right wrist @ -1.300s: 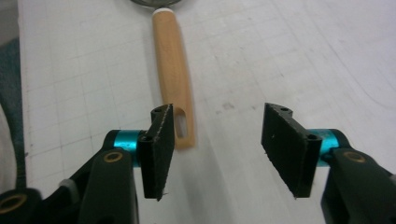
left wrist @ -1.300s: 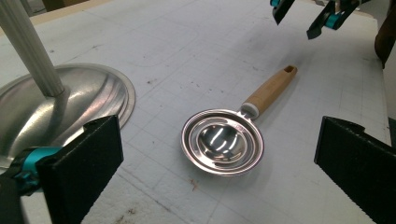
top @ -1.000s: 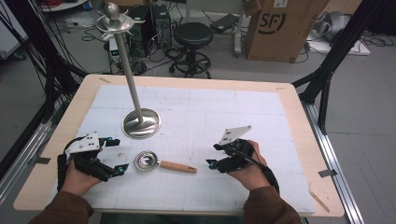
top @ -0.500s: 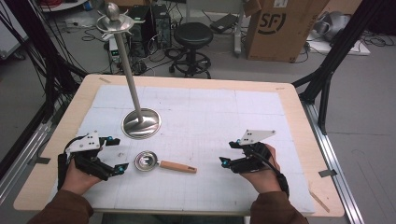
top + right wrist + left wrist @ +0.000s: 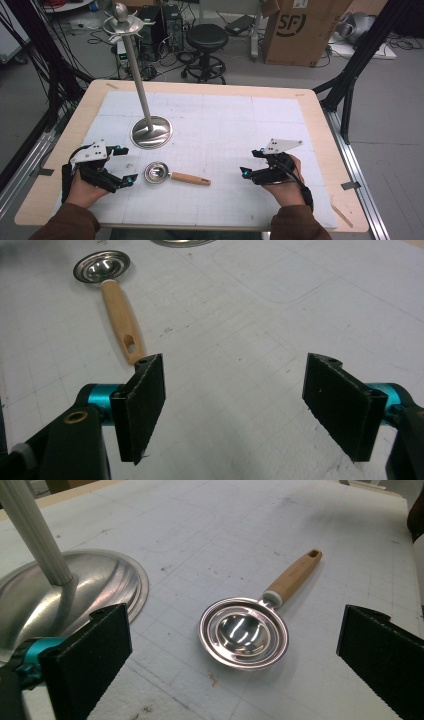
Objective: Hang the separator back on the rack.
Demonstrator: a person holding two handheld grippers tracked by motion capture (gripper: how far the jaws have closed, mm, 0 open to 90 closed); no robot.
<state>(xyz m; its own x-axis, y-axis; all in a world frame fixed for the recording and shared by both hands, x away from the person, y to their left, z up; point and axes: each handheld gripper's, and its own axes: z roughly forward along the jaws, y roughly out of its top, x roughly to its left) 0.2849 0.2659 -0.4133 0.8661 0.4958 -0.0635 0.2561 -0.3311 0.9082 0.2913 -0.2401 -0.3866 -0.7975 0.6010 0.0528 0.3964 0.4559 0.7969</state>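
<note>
A small metal scoop with a wooden handle (image 5: pixel 172 175) lies flat on the white mat, bowl to the left. My left gripper (image 5: pixel 122 165) rests just left of the bowl, open; in the left gripper view the scoop (image 5: pixel 250 625) lies ahead, beyond the wide-apart jaws. My right gripper (image 5: pixel 250 162) sits on the mat to the right of the handle's end, apart from it. Its jaws have just been opening and hold nothing; in the right gripper view the scoop (image 5: pixel 112 295) lies ahead to the left, its handle tip near the left pad (image 5: pixel 145 405).
A tall metal stand with a round base (image 5: pixel 151 131) and a pole rising to a top dish (image 5: pixel 120 20) stands behind the scoop. The white gridded mat (image 5: pixel 225 120) covers a wooden table (image 5: pixel 320 115). A stool (image 5: pixel 205 42) and a cardboard box (image 5: pixel 300 27) are on the floor beyond.
My right gripper has moved to the right, away from the scoop's handle, and its jaws stand wider. The left gripper and the scoop have stayed in place.
</note>
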